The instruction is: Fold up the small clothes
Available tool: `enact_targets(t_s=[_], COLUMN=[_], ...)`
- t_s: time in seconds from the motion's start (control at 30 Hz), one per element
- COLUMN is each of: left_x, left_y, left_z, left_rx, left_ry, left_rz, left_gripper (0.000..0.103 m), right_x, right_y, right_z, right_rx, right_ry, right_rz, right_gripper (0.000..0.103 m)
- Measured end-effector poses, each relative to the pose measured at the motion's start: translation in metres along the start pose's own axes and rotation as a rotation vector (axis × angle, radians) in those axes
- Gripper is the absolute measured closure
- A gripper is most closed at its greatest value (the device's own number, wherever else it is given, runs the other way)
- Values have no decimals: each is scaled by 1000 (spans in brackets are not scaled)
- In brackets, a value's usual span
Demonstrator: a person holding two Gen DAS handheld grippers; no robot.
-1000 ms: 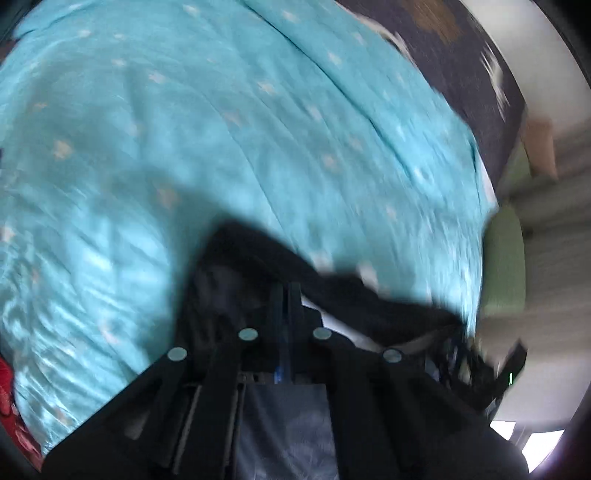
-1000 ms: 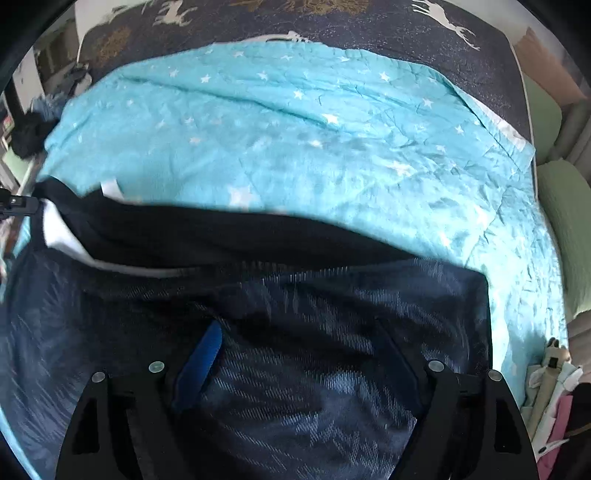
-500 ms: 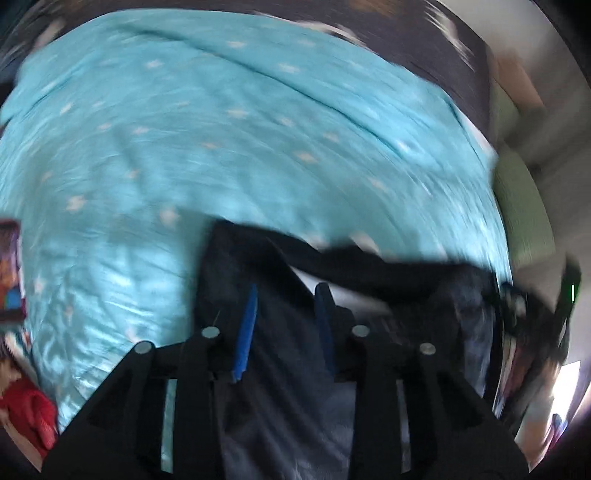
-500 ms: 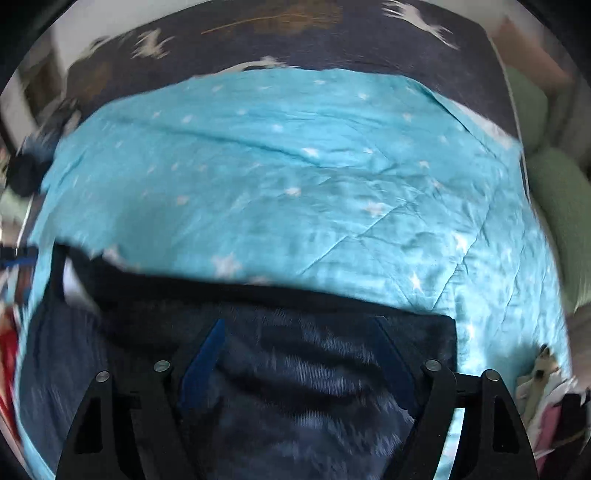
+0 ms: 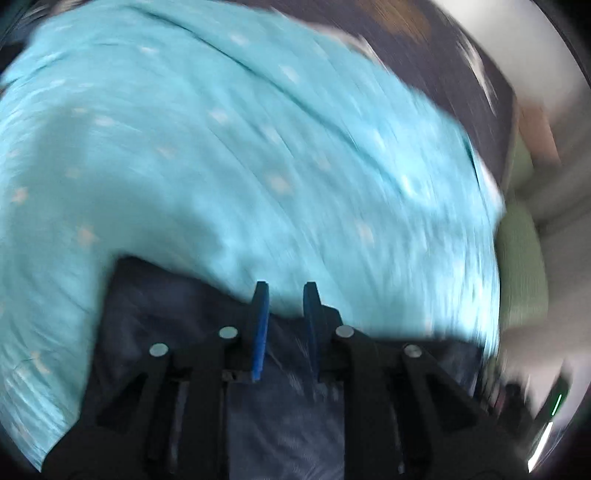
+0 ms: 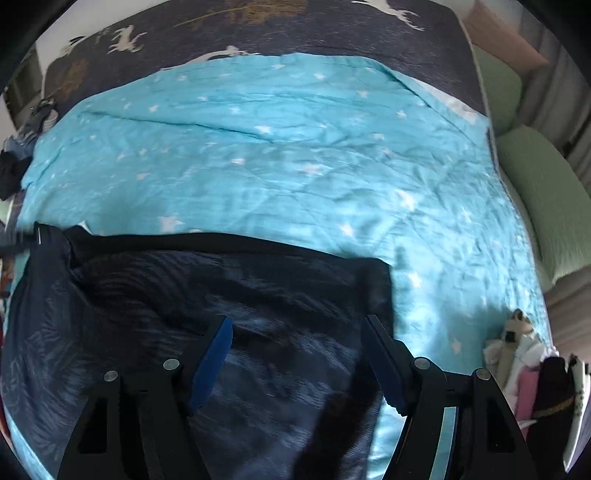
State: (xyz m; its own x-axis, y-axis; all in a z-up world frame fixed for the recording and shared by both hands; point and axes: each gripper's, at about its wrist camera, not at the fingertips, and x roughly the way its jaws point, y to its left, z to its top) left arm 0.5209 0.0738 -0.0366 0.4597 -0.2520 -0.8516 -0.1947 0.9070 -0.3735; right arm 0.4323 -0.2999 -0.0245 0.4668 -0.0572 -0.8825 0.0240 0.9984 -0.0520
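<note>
Blur from motion smears most of the left wrist view, so fine detail is unreliable there. The left gripper (image 5: 284, 286) shows two blue-faced fingers (image 5: 259, 332) standing upright and parallel with a narrow gap between them; nothing is clamped in that gap, and the tips are outlined against the turquoise quilt (image 5: 229, 155). The dark garment (image 5: 155, 306) lies directly under and behind the fingers, its far edge running just short of the fingertips and its left corner reaching out to the left of the tool. Ahead of the tool the quilt fills the frame; a dark bedcover (image 5: 454, 70) shows beyond it at upper right, and a green cushion (image 5: 521, 266) sits off to the right. In the right wrist view the picture is sharp. The right gripper (image 6: 297, 325) has its fingers (image 6: 214, 358) spread wide apart, holding nothing, with the fingertips poised above the dark garment (image 6: 221, 280); whether they touch the cloth cannot be told. The garment lies flat on the turquoise quilt (image 6: 295, 147), spreading from beneath the tool toward the left, with a straight black band forming its far edge and its right edge falling just beyond the right finger. Farther ahead, the dark bedcover (image 6: 295, 33) carries white deer figures. A green cushion (image 6: 543, 206) lies to the right, and a small heap of pale, pink and dark clothes (image 6: 528, 354) sits near the right side of the tool.
</note>
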Motion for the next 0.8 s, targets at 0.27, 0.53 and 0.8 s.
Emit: enact_targets(t_s=[0.27,0.53,0.8], left_x=[-100,-172,-160], left_y=[38,131,160], left_z=[-98,-259,-275], left_rx=[291,304,112], left_ry=[15,19,9], left_rz=[22,5,-93], left_gripper=[40,31,31], right_x=[-74,-107,-93], right_y=[-42,-79,-76], right_z=[-100,-241,-278], right_rx=[75,371,594], right_ry=[-78,-1,-20], right_rz=[121,337,499], right_gripper=[29,29,29])
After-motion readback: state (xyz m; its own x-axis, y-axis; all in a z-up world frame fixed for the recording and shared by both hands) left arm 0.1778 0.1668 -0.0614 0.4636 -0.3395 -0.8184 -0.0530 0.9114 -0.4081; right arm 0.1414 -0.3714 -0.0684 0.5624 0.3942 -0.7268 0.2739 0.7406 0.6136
